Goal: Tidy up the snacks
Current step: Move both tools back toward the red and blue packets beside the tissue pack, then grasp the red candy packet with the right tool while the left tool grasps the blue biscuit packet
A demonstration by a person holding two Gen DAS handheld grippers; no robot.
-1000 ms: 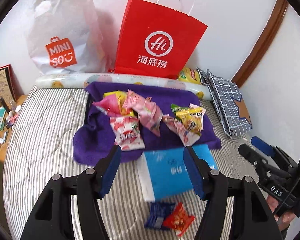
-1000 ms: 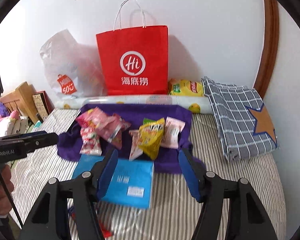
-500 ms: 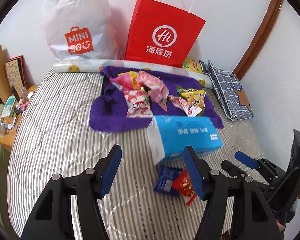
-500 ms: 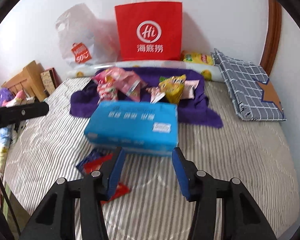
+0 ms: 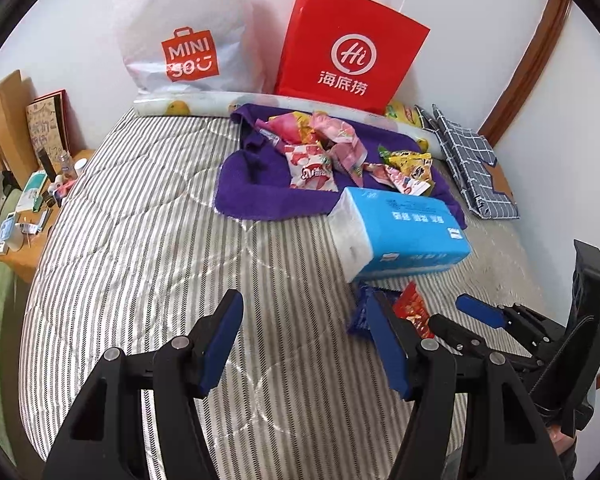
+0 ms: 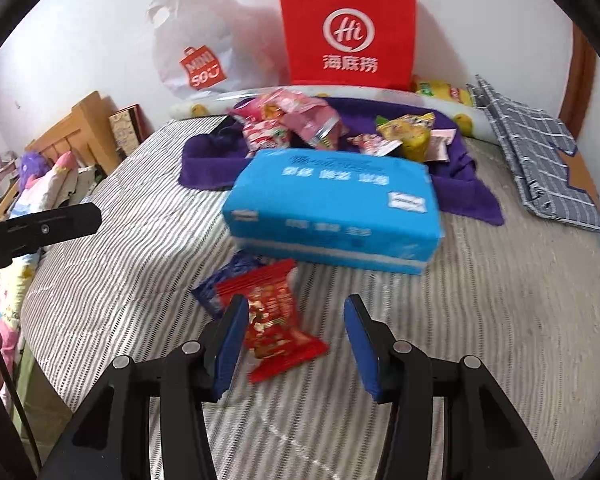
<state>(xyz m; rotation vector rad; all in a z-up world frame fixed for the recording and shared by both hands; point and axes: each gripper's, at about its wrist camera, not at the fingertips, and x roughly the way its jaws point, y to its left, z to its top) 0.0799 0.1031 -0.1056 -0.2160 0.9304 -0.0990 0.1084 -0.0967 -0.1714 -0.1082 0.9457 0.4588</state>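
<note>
Centrally, the right gripper (image 6: 296, 340) hangs with jaws spread wide over a red snack packet (image 6: 274, 320) lying on the striped bedcover (image 6: 500, 320), partly atop a dark blue packet (image 6: 224, 276) just before the blue tissue pack (image 6: 332, 208). Further snacks (image 5: 320, 152) lie heaped on the purple towel (image 5: 256, 196). The left gripper (image 5: 304, 340) is likewise wide, holding nothing.

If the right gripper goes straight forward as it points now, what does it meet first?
Most likely the red snack packet, which lies on the striped bedcover partly between the open fingers of the right gripper. Beyond it sits the blue tissue pack. Depth is uncertain.
</note>
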